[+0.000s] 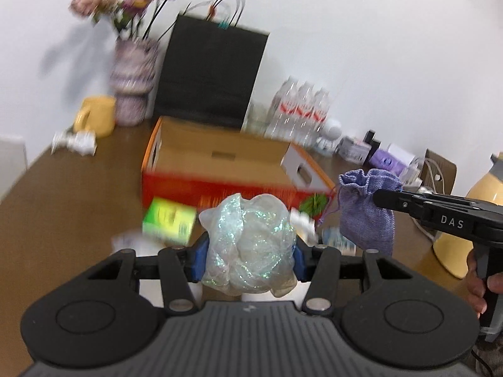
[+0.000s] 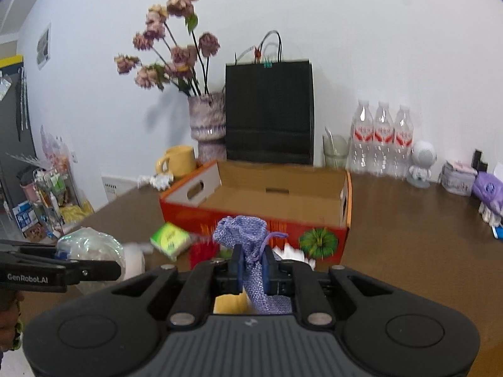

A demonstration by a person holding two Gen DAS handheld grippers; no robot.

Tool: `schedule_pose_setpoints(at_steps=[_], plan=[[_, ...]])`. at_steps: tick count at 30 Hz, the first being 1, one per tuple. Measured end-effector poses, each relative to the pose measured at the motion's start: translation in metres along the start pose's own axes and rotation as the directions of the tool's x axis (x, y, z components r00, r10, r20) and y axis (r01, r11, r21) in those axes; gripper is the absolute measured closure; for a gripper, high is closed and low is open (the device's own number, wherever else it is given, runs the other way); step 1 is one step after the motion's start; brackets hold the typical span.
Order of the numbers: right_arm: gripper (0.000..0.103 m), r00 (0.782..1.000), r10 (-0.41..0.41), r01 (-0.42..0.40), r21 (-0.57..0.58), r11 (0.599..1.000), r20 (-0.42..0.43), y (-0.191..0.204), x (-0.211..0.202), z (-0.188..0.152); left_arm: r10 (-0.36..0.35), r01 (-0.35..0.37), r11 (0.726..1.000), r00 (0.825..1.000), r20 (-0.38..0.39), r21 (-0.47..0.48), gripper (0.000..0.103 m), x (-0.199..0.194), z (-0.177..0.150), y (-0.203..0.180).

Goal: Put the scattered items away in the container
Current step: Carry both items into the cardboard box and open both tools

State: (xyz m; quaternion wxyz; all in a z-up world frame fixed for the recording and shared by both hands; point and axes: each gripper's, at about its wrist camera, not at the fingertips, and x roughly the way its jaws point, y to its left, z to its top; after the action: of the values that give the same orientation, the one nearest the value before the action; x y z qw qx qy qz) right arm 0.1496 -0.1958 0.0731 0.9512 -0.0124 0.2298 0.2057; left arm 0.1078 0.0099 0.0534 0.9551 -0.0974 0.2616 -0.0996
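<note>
- We carry one item in each tool so both can go into the open orange-red cardboard box with plain brown inside point(image 2: 283, 194), which stands on the brown wooden table point(image 2: 408, 235) ahead of us; from here its inside looks bare.
- Our left gripper point(image 1: 250, 256) has its blue pads pressed wide apart against the sides of a crumpled, glittery translucent mesh ball point(image 1: 250, 245), a bulky, soft thing that fills the gap.
- Our right gripper point(image 2: 252, 267) is nearly closed, pinching a lilac knitted drawstring pouch point(image 2: 242, 229) below its gathered neck, so the mouth stands up and the body hangs.
- Both loads sit in front of the box's near wall, not yet over it; we judge they must rise to pass that wall.
- A green and yellow small carton point(image 2: 171, 240) and white scraps lie loose before the box, waiting.
- Behind stand a black paper bag point(image 2: 268, 110), a vase of dried pink flowers point(image 2: 207, 125), a yellow mug point(image 2: 177, 161) and clear water bottles point(image 2: 382, 138), well clear of our path.
</note>
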Motion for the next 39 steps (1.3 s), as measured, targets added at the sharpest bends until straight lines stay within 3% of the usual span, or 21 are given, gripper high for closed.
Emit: schedule_pose_setpoints(at_steps=[4,6,10,13,17,19,21,24,27,30,32,33,35,39], plan=[[0.093,0.998,-0.005,0.006,-0.020,1.000,0.059,-0.009,0.018,0.043,0.023,-0.025,0.999,0.999,0.041,0.047,0.052,0.026,0.055,0.000],[0.093,0.997,-0.009,0.011,-0.024,1.000,0.074,-0.015,0.035,0.065,0.036,-0.037,0.998,0.999,0.025,0.054,0.051,0.053,0.084,0.002],[0.093,0.997,-0.034,0.037,-0.048,0.998,0.063,-0.025,0.093,0.105,0.082,-0.079,0.996,0.994,-0.074,0.042,0.051,0.128,0.126,0.014],[0.093,0.998,-0.058,0.058,-0.072,0.996,-0.003,-0.027,0.156,0.122,0.150,-0.145,0.989,0.974,-0.168,0.038,0.051,0.194,0.143,0.033],[0.093,0.990,-0.088,0.078,-0.091,0.993,-0.108,-0.031,0.242,0.119,0.226,-0.234,0.972,0.924,-0.308,0.012,0.051,0.270,0.142,0.063],[0.093,0.979,-0.124,0.111,-0.091,0.990,-0.160,-0.035,0.275,0.109,0.245,-0.260,0.966,0.902,-0.356,0.005,0.051,0.293,0.134,0.074],[0.093,0.969,-0.107,0.095,-0.063,0.993,-0.223,-0.041,0.298,0.100,0.251,-0.271,0.963,0.884,-0.393,0.006,0.051,0.309,0.127,0.082],[0.092,0.948,-0.096,0.086,-0.046,0.995,-0.304,-0.047,0.318,0.089,0.261,-0.274,0.961,0.868,-0.422,0.032,0.048,0.319,0.119,0.084],[0.090,0.927,-0.087,0.089,-0.011,0.996,-0.364,-0.053,0.330,0.081,0.270,-0.276,0.960,0.859,-0.436,0.050,0.033,0.323,0.113,0.084],[0.077,0.916,-0.070,0.091,0.034,0.995,-0.395,-0.058,0.333,0.079,0.259,-0.264,0.963,0.864,-0.431,0.050,0.025,0.320,0.114,0.082],[0.048,0.914,-0.065,0.088,0.041,0.995,-0.400,-0.060,0.330,0.080,0.266,-0.267,0.962,0.868,-0.418,0.059,0.020,0.316,0.118,0.077],[0.045,0.916,-0.077,0.098,0.032,0.995,-0.393,-0.060,0.326,0.081,0.267,-0.264,0.962,0.875,-0.405,0.064,0.017,0.312,0.119,0.076],[0.038,0.925,-0.082,0.097,0.021,0.995,-0.371,-0.060,0.315,0.085,0.275,-0.268,0.961,0.890,-0.365,0.070,0.001,0.298,0.124,0.073],[0.016,0.954,-0.056,0.071,0.040,0.997,-0.295,-0.062,0.279,0.098,0.222,-0.216,0.975,0.928,-0.298,0.053,0.000,0.261,0.131,0.066]])
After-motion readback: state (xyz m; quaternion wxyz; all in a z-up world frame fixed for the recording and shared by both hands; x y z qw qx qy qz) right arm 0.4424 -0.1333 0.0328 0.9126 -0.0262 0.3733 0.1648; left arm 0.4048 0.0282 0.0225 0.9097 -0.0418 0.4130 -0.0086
